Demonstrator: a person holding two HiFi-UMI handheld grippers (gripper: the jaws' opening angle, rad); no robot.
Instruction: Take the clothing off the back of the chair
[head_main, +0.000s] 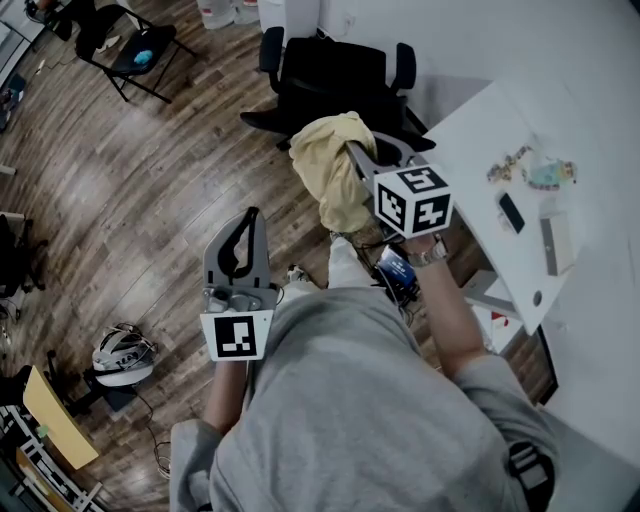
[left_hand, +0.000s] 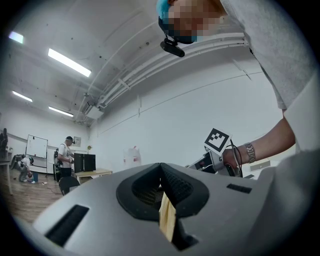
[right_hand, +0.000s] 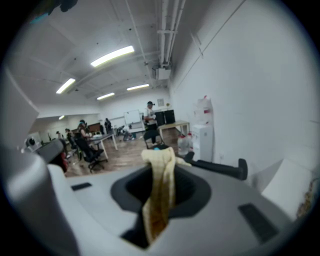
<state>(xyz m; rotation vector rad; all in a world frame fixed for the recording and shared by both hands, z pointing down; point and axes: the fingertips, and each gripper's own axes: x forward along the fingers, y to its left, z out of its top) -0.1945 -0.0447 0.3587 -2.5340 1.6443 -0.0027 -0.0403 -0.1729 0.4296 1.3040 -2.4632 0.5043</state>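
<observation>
A pale yellow garment (head_main: 330, 172) hangs bunched from my right gripper (head_main: 358, 152), whose jaws are shut on a fold of it. In the right gripper view the cloth (right_hand: 159, 192) drapes down between the closed jaws of that gripper (right_hand: 161, 159). The black office chair (head_main: 335, 75) stands just beyond the garment with its backrest bare; one armrest (right_hand: 220, 167) shows past the jaws. My left gripper (head_main: 254, 215) is held apart, lower left, over the wooden floor, with its jaws meeting at the tips (left_hand: 161, 167). A thin tan sliver shows in the gap behind them; I cannot tell what it is.
A white table (head_main: 580, 300) fills the right side, carrying a dark phone (head_main: 511, 212) and small trinkets (head_main: 530, 172). A helmet (head_main: 122, 355) lies on the floor at lower left, and a folding chair (head_main: 135, 50) stands at upper left. People and desks are far off (right_hand: 90, 142).
</observation>
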